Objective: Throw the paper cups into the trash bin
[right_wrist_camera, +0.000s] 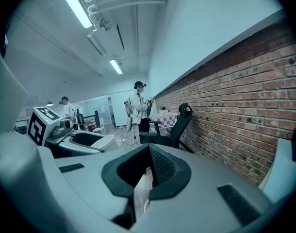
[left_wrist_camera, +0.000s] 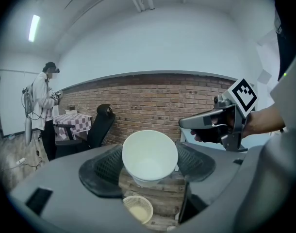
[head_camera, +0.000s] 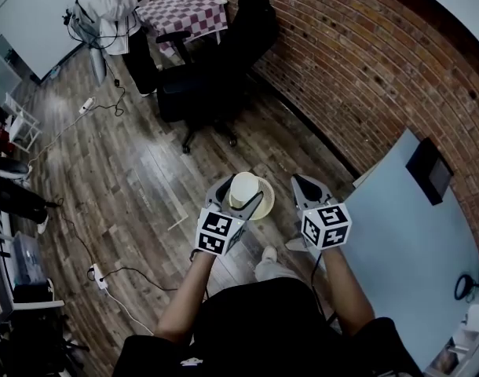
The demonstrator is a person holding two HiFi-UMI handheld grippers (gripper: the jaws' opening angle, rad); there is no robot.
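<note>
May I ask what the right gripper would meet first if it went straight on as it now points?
The right gripper, jaws shut and empty, points across wooden floor towards the black office chair by the brick wall. Probably the chair comes first, though depth is unclear.

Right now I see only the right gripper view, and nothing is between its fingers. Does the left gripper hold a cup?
Observer: Yes. The left gripper holds a white cup between its fingers, with the open mouth toward its camera.
Operator: Where is the bin?
Observer: The bin stands on the wood floor. In the head view the cup overlaps it, so the cup seems to be about over it.
Operator: Is anything near the bin?
Observer: A black chair stands beyond the bin, well apart from it.
</note>
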